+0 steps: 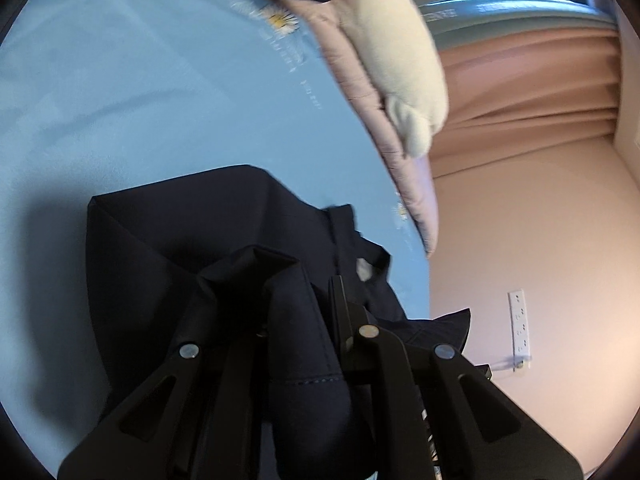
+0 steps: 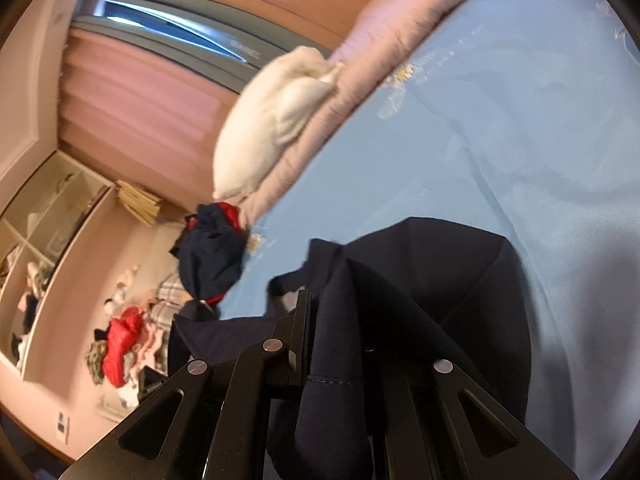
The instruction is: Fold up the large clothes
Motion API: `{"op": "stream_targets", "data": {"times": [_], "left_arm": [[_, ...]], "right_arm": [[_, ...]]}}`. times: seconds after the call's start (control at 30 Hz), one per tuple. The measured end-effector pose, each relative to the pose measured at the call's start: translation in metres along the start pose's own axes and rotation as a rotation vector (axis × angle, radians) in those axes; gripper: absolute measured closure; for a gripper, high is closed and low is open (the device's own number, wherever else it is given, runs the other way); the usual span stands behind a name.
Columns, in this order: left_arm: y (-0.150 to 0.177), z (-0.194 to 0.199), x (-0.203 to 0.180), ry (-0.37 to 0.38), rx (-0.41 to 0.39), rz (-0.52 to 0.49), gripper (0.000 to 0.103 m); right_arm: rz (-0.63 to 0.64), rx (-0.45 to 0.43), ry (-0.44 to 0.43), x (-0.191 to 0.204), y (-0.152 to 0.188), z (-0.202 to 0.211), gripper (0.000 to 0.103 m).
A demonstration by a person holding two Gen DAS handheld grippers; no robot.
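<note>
Left hand-held gripper (image 1: pixel 298 280) clamped on dark navy garment (image 1: pixel 192 232); right hand-held gripper (image 2: pixel 332 292) likewise pinching same cloth (image 2: pixel 440 264), draped over light blue bed sheet (image 1: pixel 120 100). Only in right view (at 9 o'clock): clothes heap (image 2: pixel 124 340) on floor

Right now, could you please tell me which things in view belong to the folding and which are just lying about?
In the job:
- navy garment, clamped by both grippers
- left gripper
- right gripper
- blue sheet, the folding surface

Lying about:
- cream pillow
- pink quilt
- navy-and-red bundle
- clothes pile
- power strip
</note>
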State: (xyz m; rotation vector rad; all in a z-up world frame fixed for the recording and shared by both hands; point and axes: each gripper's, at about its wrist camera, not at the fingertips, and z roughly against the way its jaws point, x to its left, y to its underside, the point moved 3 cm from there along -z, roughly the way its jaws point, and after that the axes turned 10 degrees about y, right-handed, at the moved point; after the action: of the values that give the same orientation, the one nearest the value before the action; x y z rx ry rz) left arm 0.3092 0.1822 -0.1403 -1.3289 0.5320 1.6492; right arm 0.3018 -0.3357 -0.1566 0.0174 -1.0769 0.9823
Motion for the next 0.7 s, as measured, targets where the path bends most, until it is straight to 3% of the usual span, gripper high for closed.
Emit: {"op": "stream_targets", "data": {"times": [0.3, 0.5, 0.6, 0.63, 0.67, 0.7], "left_arm": [[-0.015, -0.023, 0.027, -0.055, 0.017, 0.081, 0.091], [-0.025, -0.040, 0.041, -0.078, 0.026, 0.145, 0.087], [-0.031, -0.040, 0.043, -0.045, 0.002, 0.192, 0.068], [-0.034, -0.039, 0.042, -0.038, -0.014, 0.201, 0.064], [-0.037, -0.038, 0.040, -0.021, -0.031, 0.207, 0.053], [-0.040, -0.038, 0.037, -0.015, -0.049, 0.202, 0.045]], "right_arm": [[-0.097, 0.070, 0.070, -0.024, -0.005, -0.033, 0.096], [-0.185, 0.097, 0.051, -0.039, -0.009, -0.037, 0.095], [-0.237, 0.102, 0.005, -0.042, -0.013, -0.038, 0.081], [-0.255, 0.097, -0.017, -0.042, -0.015, -0.038, 0.070], [-0.276, 0.089, -0.042, -0.043, -0.016, -0.036, 0.059], [-0.301, 0.075, -0.079, -0.042, -0.019, -0.033, 0.053]]}}
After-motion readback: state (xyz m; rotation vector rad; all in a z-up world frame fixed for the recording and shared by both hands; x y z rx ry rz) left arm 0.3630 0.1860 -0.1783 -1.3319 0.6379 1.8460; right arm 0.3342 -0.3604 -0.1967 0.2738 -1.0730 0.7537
